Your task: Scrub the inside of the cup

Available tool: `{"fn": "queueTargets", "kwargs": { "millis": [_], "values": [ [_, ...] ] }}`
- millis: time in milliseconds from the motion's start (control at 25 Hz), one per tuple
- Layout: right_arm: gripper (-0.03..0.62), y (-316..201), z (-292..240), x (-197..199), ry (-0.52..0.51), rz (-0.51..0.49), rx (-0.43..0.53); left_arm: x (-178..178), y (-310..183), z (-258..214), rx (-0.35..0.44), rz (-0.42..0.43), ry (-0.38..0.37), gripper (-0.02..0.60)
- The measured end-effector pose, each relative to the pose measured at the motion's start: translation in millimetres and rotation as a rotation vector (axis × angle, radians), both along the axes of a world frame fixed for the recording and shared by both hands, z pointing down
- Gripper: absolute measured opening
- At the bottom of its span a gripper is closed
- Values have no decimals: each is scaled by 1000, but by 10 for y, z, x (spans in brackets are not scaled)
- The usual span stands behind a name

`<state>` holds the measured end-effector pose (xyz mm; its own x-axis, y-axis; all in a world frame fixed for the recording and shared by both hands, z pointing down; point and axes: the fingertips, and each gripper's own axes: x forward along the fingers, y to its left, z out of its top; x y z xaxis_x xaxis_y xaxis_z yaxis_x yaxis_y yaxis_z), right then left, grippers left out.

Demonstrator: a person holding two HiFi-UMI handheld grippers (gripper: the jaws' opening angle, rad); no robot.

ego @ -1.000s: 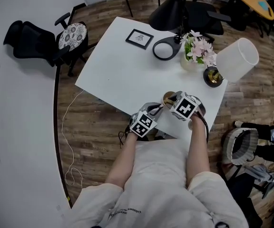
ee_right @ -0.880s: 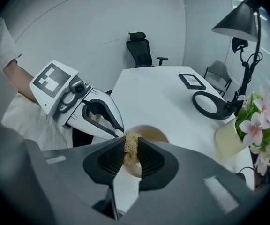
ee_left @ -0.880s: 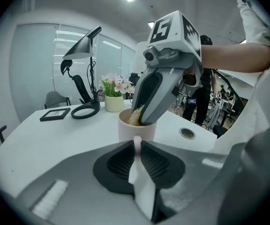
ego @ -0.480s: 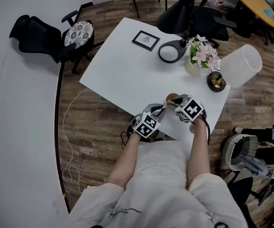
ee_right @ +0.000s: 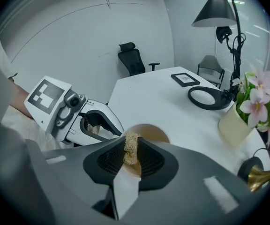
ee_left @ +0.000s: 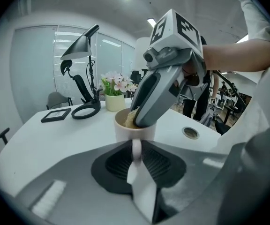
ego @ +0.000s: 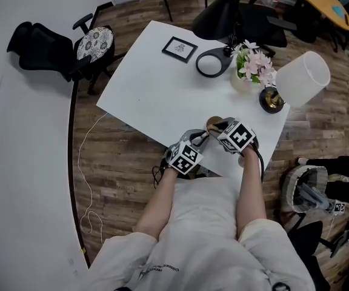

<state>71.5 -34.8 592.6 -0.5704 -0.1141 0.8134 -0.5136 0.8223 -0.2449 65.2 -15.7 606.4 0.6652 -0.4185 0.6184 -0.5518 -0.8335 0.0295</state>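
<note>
A cream cup [ee_left: 134, 127] stands near the front edge of the white table [ego: 156, 96]. My left gripper [ee_left: 136, 150] is shut on the cup's handle [ee_left: 136, 148]. My right gripper [ee_right: 130, 150] is shut on a tan fibrous scrubber [ee_right: 131, 146], and its jaws reach down into the cup's mouth [ee_right: 150, 131]. In the head view both grippers meet over the cup [ego: 214, 125], the left gripper [ego: 200, 139] to its left and the right gripper [ego: 223, 128] over it. The cup's bottom is hidden by the jaws.
A black desk lamp's ring base [ego: 210, 64], a small framed picture [ego: 179, 47], a vase of pink flowers [ego: 252, 68], a white lampshade [ego: 302, 76] and a brass bell [ego: 272, 98] stand at the back and right. A cable grommet [ee_left: 190, 132] lies near the cup.
Both grippers stay locked at the cup; the right gripper has shifted slightly over the cup's mouth. The head camera has swayed a little.
</note>
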Motion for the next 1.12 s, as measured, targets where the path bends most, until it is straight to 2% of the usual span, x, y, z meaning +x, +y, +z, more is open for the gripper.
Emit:
{"fn": "queueTargets", "kwargs": {
  "millis": [360, 600, 800, 1120],
  "values": [
    [98, -90, 4, 5, 34, -6, 49, 7, -9, -16, -11, -5, 26, 52],
    [100, -156, 16, -17, 20, 38, 87, -10, 19, -5, -28, 9, 27, 52],
    [100, -179, 11, -22, 12, 36, 120, -9, 4, -16, -21, 16, 30, 52],
    [100, -214, -8, 1, 101, -17, 188, -8, -5, -17, -19, 22, 34, 52]
  ]
}}
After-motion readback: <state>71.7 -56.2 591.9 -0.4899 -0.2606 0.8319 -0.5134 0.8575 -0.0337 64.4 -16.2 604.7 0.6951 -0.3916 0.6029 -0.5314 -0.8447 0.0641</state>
